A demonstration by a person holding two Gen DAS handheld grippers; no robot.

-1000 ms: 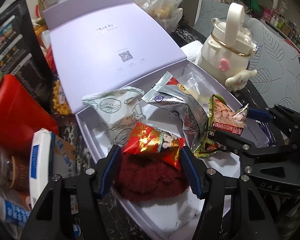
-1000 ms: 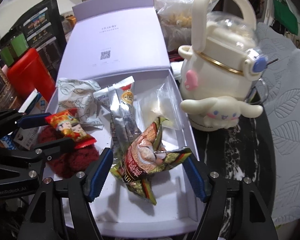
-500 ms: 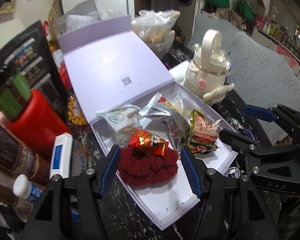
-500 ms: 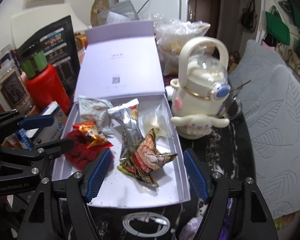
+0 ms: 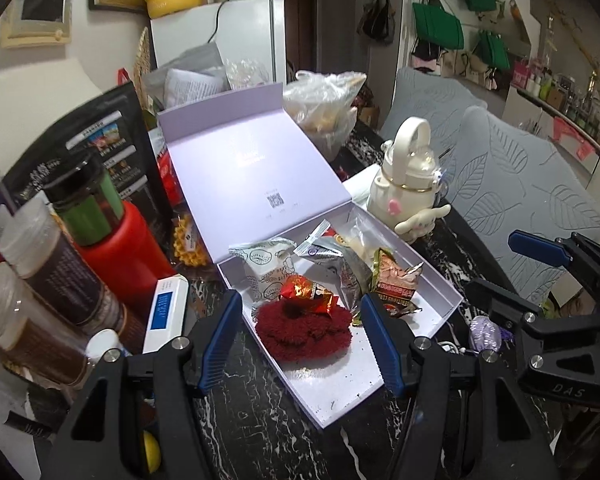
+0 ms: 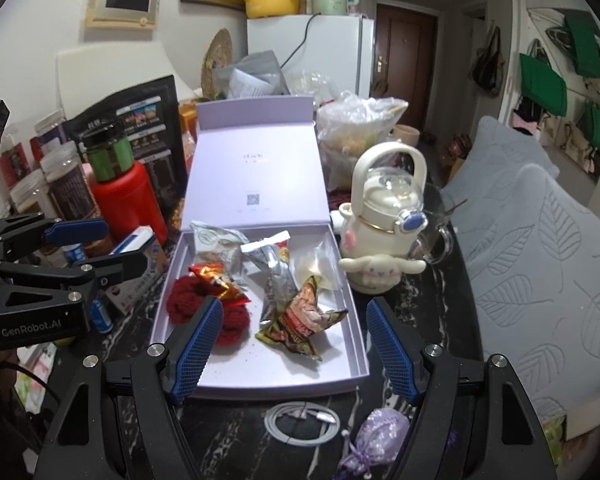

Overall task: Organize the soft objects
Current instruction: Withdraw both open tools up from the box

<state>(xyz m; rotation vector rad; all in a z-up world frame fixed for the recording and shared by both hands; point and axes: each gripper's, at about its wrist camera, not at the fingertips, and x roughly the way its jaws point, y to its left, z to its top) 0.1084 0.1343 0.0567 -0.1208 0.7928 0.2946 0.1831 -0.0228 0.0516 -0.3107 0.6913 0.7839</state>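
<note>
An open lilac box (image 5: pixel 446 294) (image 6: pixel 260 376) lies on the dark marble table. In it are a red fuzzy item (image 5: pixel 304 336) (image 6: pixel 182 300), a red-gold foil packet (image 5: pixel 308 294) (image 6: pixel 220 280) lying on it, a white patterned packet (image 5: pixel 266 268), a silver packet (image 6: pixel 276 280) and a brown-green snack packet (image 5: pixel 394 280) (image 6: pixel 300 324). My left gripper (image 5: pixel 300 344) (image 6: pixel 100 248) hangs open above the box's near left end, holding nothing. Over the near right end my right gripper (image 6: pixel 294 354) (image 5: pixel 512 268) is open and holds nothing.
A cream character-shaped bottle (image 6: pixel 380 240) stands right of the box, with a grey leaf-patterned cushion (image 6: pixel 540 260) beyond it. Left are a red container (image 6: pixel 128 204), jars and a blue-white box (image 5: pixel 164 308). A coiled cable (image 6: pixel 300 420) and a lilac pouch (image 6: pixel 376 440) lie in front.
Both grippers have risen and drawn back from the box, so it looks smaller and more of the room shows. The items have stayed where they lay in the box.
</note>
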